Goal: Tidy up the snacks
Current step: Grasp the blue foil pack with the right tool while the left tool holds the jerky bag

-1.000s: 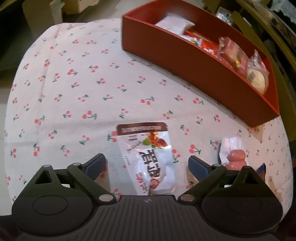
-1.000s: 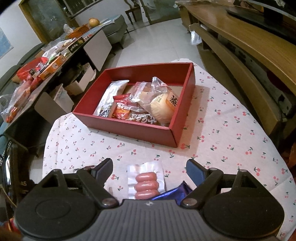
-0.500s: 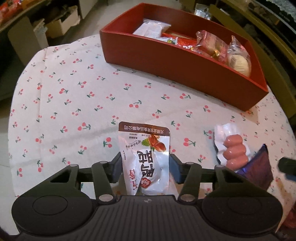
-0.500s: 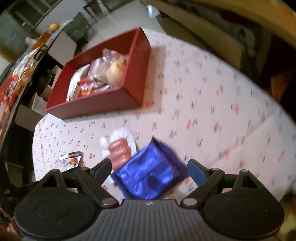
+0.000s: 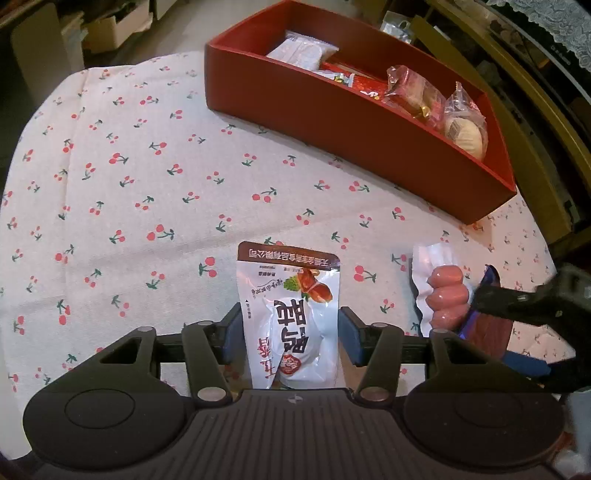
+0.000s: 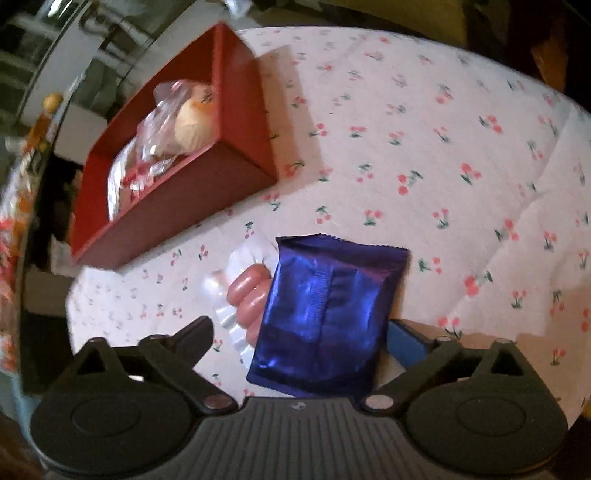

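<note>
Left hand-held gripper (image 5: 290, 334) clamped on soft, slippery white pouch (image 5: 291, 321); right hand-held gripper (image 6: 300, 336) opening wide around crinkly blue packet (image 6: 325, 314), best pinched across its sides.

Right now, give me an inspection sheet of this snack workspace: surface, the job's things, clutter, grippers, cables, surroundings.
Surface: cherry-print tablecloth, lightly creased, covering the table.
Job's things: red box at the far side, holding several wrapped snacks, among them a round pastry. White pouch, sausage pack and blue foil packet lie on the cloth; the blue packet overlaps the sausage pack.
Clutter: nothing seen on the cloth beyond the snacks.
Grippers: left gripper has its pads against both sides of the white pouch. Right gripper is opening, jaws wide, the blue packet between them, pads not pressing.
Cables: nothing seen.
Surroundings: wooden furniture behind the box; cardboard boxes on the floor.
</note>
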`<control>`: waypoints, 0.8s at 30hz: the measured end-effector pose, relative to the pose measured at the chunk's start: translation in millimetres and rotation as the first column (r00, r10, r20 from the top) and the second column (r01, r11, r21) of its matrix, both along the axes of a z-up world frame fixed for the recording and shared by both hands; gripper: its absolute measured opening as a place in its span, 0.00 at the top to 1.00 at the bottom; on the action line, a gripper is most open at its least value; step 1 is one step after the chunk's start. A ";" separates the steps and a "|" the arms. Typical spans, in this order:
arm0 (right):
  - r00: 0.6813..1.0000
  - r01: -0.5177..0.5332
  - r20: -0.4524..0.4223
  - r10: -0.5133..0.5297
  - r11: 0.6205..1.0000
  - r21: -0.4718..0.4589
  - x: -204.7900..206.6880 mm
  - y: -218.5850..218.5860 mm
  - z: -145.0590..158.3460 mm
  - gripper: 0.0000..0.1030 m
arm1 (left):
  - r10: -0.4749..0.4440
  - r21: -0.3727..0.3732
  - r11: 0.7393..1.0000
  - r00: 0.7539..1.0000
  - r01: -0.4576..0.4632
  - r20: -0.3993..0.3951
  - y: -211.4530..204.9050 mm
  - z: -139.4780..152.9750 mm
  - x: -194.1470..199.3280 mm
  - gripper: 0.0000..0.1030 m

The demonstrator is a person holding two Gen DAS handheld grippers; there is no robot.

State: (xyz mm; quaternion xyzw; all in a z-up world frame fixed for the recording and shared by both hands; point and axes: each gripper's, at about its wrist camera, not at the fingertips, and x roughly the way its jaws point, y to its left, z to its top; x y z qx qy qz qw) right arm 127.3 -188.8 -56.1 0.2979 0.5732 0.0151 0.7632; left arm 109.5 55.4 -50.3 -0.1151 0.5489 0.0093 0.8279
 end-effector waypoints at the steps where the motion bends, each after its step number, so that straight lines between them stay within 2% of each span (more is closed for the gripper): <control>1: 0.999 -0.028 0.013 0.029 0.998 -0.053 1.5 8.3 2.0 0.00 | -0.002 0.002 1.000 1.000 0.002 0.002 0.1 -0.1 -0.3 0.40; 4: 0.995 -0.087 0.031 0.092 0.984 -0.154 5.7 20.2 1.6 0.00 | -0.014 0.002 1.000 1.000 0.014 0.006 -0.5 -0.1 -2.6 0.37; 5: 0.994 -0.097 0.035 0.104 0.983 -0.157 5.0 19.9 1.2 0.00 | -0.017 0.000 1.000 1.000 0.017 0.009 -0.3 0.0 -3.0 0.37; 7: 0.988 -0.132 0.055 0.143 0.977 -0.165 0.2 19.3 1.7 0.00 | -0.023 -0.019 1.000 1.000 0.023 0.001 1.3 -0.4 -2.7 0.24; 9: 0.978 -0.179 0.067 0.198 0.960 -0.216 -6.7 20.1 4.7 0.07 | -0.047 -0.016 0.999 0.999 0.047 -0.002 -1.4 -1.5 -2.7 0.20; 11: 0.963 -0.227 0.077 0.257 0.933 -0.280 -14.3 23.6 7.0 0.20 | -0.065 0.016 0.998 0.998 0.065 -0.001 -6.2 -1.5 -4.1 0.20; 14: 0.953 -0.250 0.091 0.290 0.918 -0.307 -19.7 22.4 8.7 0.28 | -0.058 0.038 0.998 0.998 0.058 -0.001 -5.9 -0.6 -5.0 0.29; 16: 0.949 -0.256 0.107 0.298 0.921 -0.295 -22.3 20.5 12.0 0.29 | -0.046 0.051 0.998 0.999 0.046 -0.001 -3.7 1.3 -6.1 0.41; 18: 0.941 -0.260 0.135 0.312 0.916 -0.305 -24.1 22.2 18.2 0.30 | -0.040 0.054 0.998 0.999 0.040 -0.002 -1.1 2.6 -7.0 0.46; 24: 0.928 -0.265 0.176 0.329 0.913 -0.310 -29.6 21.3 28.4 0.30 | -0.039 0.052 0.998 0.999 0.039 0.000 3.1 3.9 -9.8 0.49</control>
